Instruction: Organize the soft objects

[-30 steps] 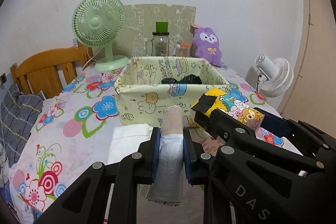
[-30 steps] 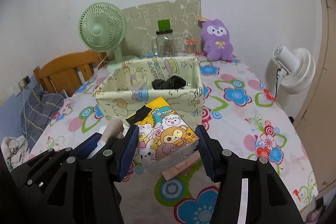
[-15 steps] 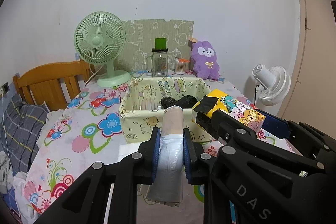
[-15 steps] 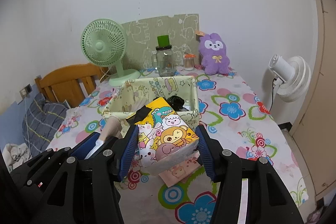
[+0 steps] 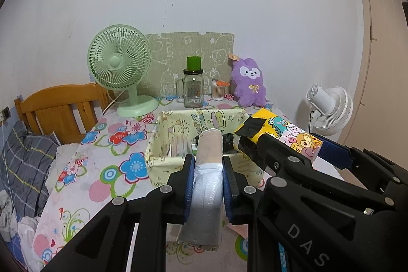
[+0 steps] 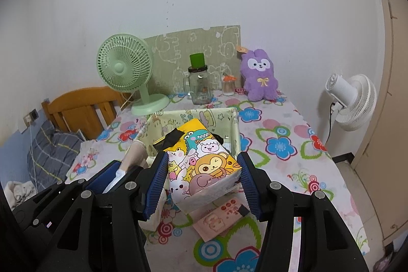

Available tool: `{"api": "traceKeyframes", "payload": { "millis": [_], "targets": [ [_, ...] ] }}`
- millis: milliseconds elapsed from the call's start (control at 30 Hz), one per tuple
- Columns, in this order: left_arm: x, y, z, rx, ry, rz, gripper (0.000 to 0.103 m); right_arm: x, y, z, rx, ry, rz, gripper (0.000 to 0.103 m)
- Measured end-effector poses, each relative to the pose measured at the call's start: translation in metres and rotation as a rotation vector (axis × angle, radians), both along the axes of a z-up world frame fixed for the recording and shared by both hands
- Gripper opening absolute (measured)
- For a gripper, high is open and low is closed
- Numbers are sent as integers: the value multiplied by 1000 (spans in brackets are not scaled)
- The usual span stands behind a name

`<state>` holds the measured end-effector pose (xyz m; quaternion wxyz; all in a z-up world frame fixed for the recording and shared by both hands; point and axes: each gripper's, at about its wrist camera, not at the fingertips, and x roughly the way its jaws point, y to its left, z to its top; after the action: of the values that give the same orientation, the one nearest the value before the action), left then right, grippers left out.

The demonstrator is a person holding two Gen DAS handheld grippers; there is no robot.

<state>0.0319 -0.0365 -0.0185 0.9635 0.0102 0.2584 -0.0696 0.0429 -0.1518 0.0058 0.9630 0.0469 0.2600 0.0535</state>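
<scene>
My left gripper [image 5: 207,165] is shut on a plastic-wrapped roll [image 5: 207,185] with a beige end, held up above the table. My right gripper [image 6: 202,165] is shut on a yellow cartoon tissue pack [image 6: 201,159], also held high; it shows in the left wrist view [image 5: 280,131] at the right. Both hover in front of and above the pale yellow fabric storage box [image 5: 176,119], which also shows in the right wrist view [image 6: 234,124]. Dark soft items [image 5: 228,140] lie inside the box.
A green fan [image 5: 119,70], glass jar [image 5: 193,91], cotton-swab tub [image 5: 219,91] and purple plush [image 5: 250,83] line the back wall. A white fan [image 6: 352,98] stands right of the table. A pink packet [image 6: 221,218] lies on the floral cloth. A wooden chair [image 5: 58,108] stands at the left.
Both grippers have risen and drawn back with their loads; the box and table now sit lower and farther off in both views.
</scene>
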Motion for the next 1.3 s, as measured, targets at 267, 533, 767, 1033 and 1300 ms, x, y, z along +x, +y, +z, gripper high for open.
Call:
{"api": "traceKeyframes", "payload": {
  "millis": [267, 533, 767, 1033, 1300],
  "targets": [
    [12, 2, 7, -9, -12, 4, 19, 13, 2, 7, -1, -10, 0, 59],
    [25, 4, 14, -12, -32, 5, 19, 27, 5, 16, -3, -31, -3, 59],
    [38, 5, 16, -16, -41, 7, 19, 40, 6, 19, -5, -40, -10, 59],
    [54, 7, 17, -16, -44, 3, 19, 55, 9, 19, -7, -42, -12, 59],
    [71, 8, 15, -12, -41, 2, 19, 73, 10, 18, -12, -42, -20, 59]
  ]
}}
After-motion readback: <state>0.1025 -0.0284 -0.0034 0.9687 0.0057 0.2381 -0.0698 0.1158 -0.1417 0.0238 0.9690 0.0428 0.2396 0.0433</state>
